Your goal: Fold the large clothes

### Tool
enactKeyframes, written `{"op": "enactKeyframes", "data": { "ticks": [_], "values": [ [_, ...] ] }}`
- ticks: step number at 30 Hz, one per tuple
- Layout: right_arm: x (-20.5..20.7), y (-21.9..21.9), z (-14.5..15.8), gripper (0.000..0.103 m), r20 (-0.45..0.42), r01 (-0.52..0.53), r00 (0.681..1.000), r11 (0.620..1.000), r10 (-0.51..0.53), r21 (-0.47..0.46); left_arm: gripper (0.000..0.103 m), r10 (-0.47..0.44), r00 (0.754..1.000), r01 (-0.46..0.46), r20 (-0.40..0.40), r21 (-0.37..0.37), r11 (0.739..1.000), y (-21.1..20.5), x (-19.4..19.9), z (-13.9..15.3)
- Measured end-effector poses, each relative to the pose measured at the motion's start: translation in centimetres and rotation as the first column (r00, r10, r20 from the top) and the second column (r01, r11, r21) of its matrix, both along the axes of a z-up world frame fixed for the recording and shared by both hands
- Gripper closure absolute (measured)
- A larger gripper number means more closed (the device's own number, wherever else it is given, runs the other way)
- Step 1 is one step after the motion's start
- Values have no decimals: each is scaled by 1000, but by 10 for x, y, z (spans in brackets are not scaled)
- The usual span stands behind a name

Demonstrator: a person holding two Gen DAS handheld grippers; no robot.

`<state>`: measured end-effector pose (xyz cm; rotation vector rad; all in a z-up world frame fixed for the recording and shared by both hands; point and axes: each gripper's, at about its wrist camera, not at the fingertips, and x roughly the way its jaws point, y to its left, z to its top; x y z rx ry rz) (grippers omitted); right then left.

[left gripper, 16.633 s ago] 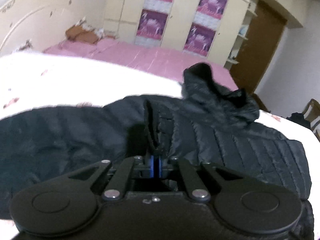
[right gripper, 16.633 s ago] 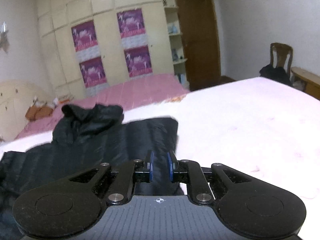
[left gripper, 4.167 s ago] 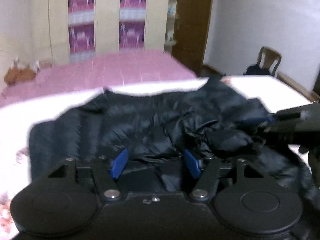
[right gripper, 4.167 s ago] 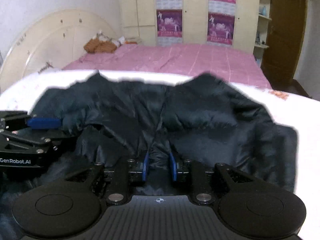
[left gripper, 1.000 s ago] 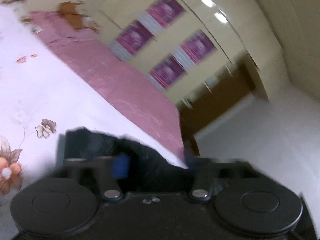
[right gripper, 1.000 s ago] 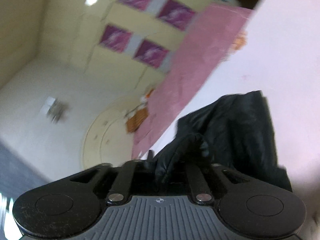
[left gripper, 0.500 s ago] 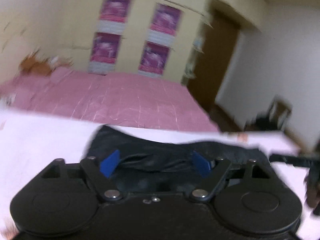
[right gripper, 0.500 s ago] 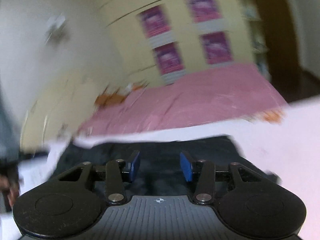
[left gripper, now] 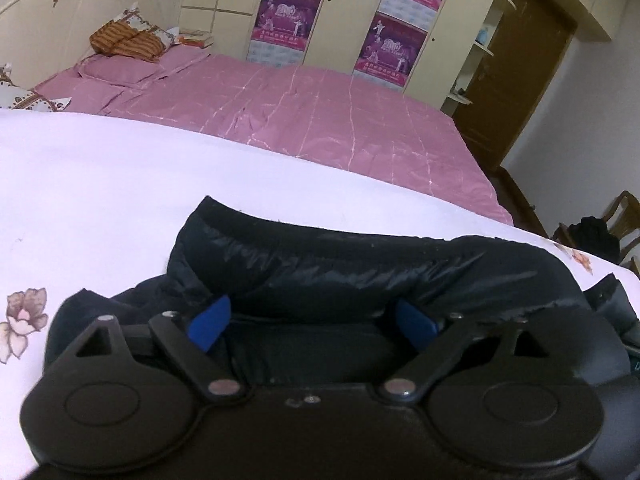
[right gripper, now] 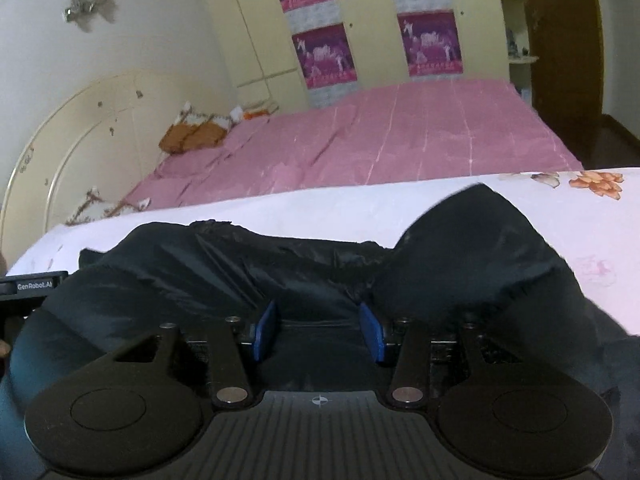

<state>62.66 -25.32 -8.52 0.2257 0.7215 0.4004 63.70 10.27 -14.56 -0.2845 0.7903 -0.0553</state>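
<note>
Jacket (left gripper: 360,264) lies bunched on the white bed sheet (left gripper: 100,184). My left gripper (left gripper: 312,322) has just been spreading and stands wide apart over it; my right gripper (right gripper: 318,332) stands partly apart, pads clear of the fabric.

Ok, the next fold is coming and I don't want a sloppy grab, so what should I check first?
1. Jacket lies wholly on the white sheet: ok in both views.
2. Left tool free: ok. Its jaws have just been opening and stand wide, with the jacket under them and nothing pinched.
3. Right tool gripping: not ok. Its jaws have just been closing and fabric lies between them, but the pads do not press on it.
4. Far edge even: not ok. The right end humps up.
5. Layers underneath aligned: cannot tell, they are hidden.
</note>
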Motion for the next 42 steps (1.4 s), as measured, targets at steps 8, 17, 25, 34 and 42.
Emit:
{"op": "enactKeyframes", "data": {
  "ticks": [8,17,25,34,42],
  "values": [
    [-17,-8,22,58,-3,6,1000,1000,-6,-26,11,-44,999,44,-5,17,999,6,-1,6],
    [-56,-36,72,58,80,68,996,963,-48,-259,11,-266,956,240,120,197,951,-79,-58,81],
    [-51,-41,25,58,-27,113,991,938,-129,-327,0,-259,966,252,-5,246,936,-101,-38,34],
    [-144,-51,77,58,87,117,991,960,-98,-255,9,-220,971,177,89,349,921,-73,-124,78],
    [-175,-72,47,58,-16,165,984,934,-179,-316,15,-18,999,1,35,436,900,6,-190,48]
  ]
}}
